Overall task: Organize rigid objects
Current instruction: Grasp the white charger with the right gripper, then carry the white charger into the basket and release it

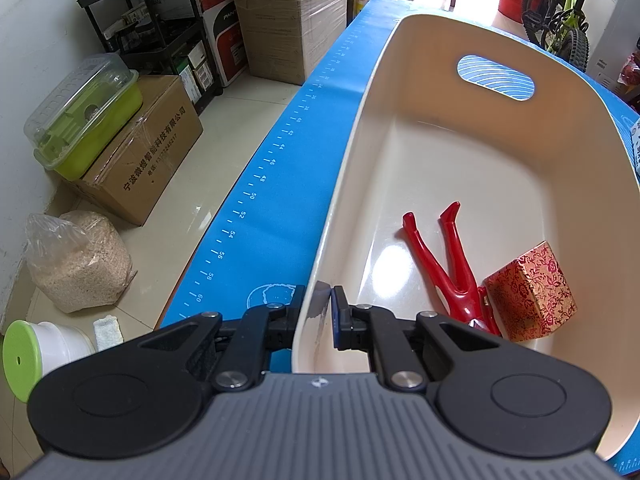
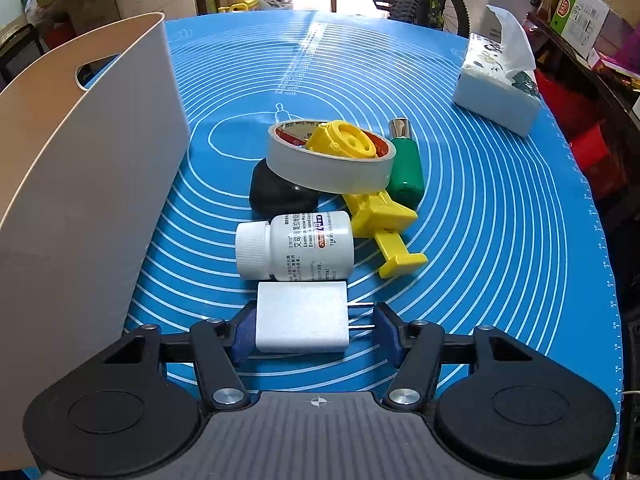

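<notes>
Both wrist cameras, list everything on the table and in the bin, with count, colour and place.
storage bin: one, cream, on mat's left side
red plastic piece: one, in bin
patterned box: one, red-gold, in bin
silicone mat: one, blue, covering table
charger plug: one, white, nearest
pill bottle: one, white, lying behind charger
tape roll: one, white, propped on pile
yellow toy parts: at least two, in pile
black object: one, under tape
green cylinder: one, right of tape
tissue pack: one, far right
left gripper: shut on bin's rim
right gripper: open around charger

Cream bin [image 1: 560,128] — red floral box [image 1: 530,292], blue white-ringed mat [image 2: 480,208]
</notes>
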Demonstrator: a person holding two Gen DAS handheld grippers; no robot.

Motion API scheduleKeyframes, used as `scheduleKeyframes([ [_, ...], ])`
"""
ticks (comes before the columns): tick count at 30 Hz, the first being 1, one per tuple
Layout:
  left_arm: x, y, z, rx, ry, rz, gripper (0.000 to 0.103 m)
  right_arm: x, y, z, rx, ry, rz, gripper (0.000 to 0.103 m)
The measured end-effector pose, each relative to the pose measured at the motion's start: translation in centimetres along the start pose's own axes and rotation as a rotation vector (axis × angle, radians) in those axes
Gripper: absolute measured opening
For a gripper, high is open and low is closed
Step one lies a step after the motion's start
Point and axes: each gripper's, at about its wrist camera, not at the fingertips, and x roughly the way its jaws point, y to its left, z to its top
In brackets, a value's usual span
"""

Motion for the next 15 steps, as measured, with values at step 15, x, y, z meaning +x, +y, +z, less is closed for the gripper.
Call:
scheduleKeyframes([
  [15,0.1,0.0,-0.1,0.003,0.000,0.001,0.014,-4.5,0.1,0.7,0.054,-0.112,0.039,0.064],
])
